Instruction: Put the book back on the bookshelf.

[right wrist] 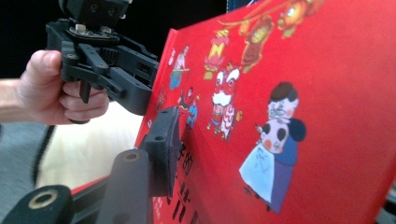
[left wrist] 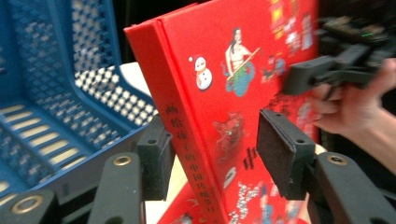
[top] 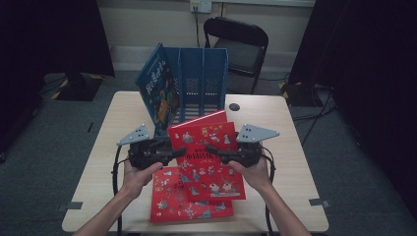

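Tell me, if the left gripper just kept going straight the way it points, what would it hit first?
Most likely the other hand's right gripper, which sits just beyond the raised red book that the left gripper straddles; depth is hard to judge.

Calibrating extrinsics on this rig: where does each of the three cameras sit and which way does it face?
High view: fixed above the person's side, looking forward and down on the table; both forearms, left gripper and right gripper hold the raised red book.
Left gripper view: rides the left gripper, jaws astride the book's spine; faces the blue file rack and the other hand.
Right gripper view: rides the right gripper, facing the book's cover and the left hand.
Shared: the raised red book.
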Demonstrator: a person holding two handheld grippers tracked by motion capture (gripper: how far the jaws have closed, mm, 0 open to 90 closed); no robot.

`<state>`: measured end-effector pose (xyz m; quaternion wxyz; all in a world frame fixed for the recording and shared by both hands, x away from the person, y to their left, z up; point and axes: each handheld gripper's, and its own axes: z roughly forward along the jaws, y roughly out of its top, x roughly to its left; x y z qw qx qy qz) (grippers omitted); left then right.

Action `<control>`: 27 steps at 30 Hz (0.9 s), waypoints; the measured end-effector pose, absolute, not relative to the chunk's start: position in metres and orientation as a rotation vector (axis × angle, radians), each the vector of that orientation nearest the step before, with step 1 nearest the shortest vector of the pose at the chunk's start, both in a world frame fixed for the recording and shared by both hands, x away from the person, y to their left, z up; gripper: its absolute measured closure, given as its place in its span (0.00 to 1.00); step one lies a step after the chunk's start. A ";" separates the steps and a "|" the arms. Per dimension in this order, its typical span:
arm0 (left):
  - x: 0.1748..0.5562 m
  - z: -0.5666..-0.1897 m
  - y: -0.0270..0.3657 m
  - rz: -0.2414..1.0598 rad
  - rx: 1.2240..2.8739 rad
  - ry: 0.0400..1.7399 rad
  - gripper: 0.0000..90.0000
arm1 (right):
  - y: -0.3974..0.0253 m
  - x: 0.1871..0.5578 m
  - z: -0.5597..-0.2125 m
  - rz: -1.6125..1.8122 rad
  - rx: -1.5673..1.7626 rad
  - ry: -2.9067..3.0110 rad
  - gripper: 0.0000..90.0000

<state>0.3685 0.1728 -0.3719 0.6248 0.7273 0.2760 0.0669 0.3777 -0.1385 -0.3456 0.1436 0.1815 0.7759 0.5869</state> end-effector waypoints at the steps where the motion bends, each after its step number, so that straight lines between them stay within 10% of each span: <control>1: 0.367 -0.370 0.172 0.160 1.680 0.626 0.52 | -0.140 0.376 -0.346 1.693 0.523 2.237 0.60; 27: 0.349 -0.381 0.133 0.129 1.753 0.454 0.64 | -0.169 0.338 -0.383 1.552 0.589 2.367 0.53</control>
